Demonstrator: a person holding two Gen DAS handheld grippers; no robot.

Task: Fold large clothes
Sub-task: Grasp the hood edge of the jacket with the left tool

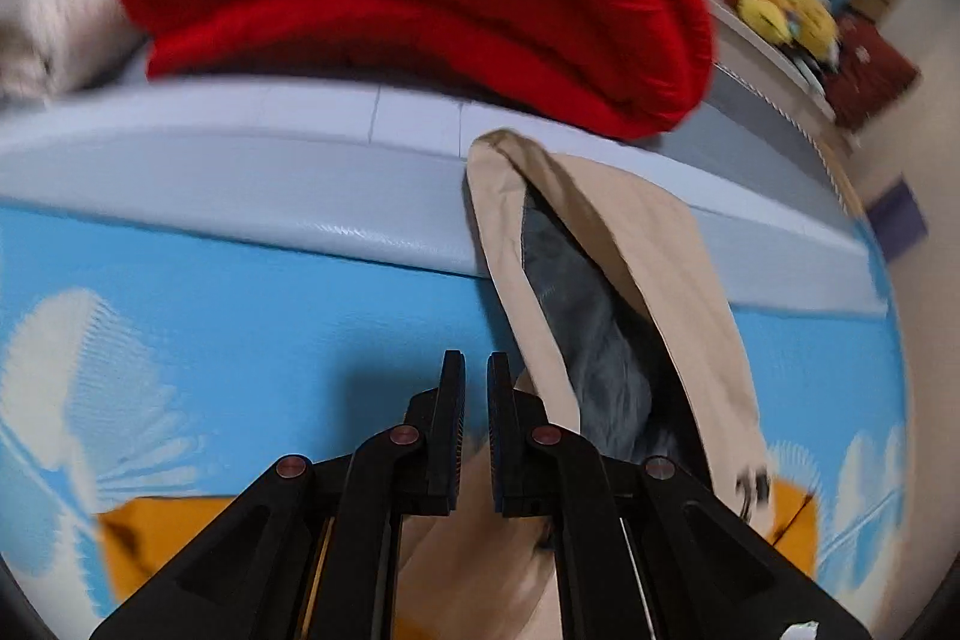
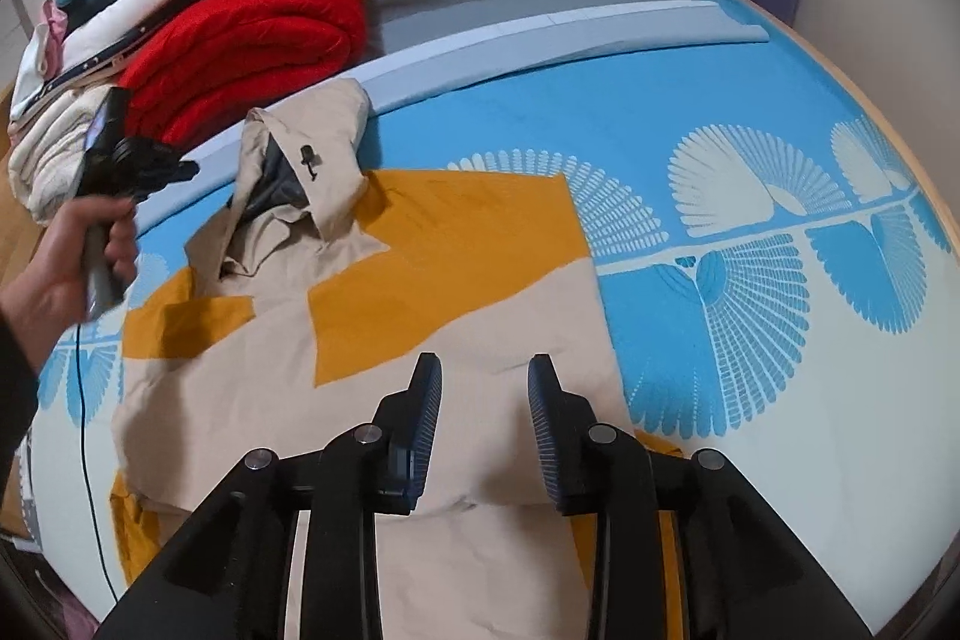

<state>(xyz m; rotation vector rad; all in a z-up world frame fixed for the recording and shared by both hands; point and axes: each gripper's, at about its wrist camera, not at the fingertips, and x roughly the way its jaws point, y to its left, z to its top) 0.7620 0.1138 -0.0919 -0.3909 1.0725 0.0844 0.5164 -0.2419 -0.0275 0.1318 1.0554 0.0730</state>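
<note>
On a blue patterned bedspread (image 2: 690, 112), a beige-and-orange jacket (image 2: 372, 328) lies with its long axis running from the hood (image 2: 312, 142) back toward the camera. Left of the hood, the left gripper (image 2: 180, 172) hovers nearly closed and empty. The right gripper (image 2: 485, 430), part-open and empty, hangs over the jacket's near body. Only the left wrist view shows the hood's grey lining (image 1: 576, 316).

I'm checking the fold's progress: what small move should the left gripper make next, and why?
Probably open and take the hood: the jacket lies flat and folded in, but its hood sticks out. The left gripper is shut, empty, right beside it.
</note>
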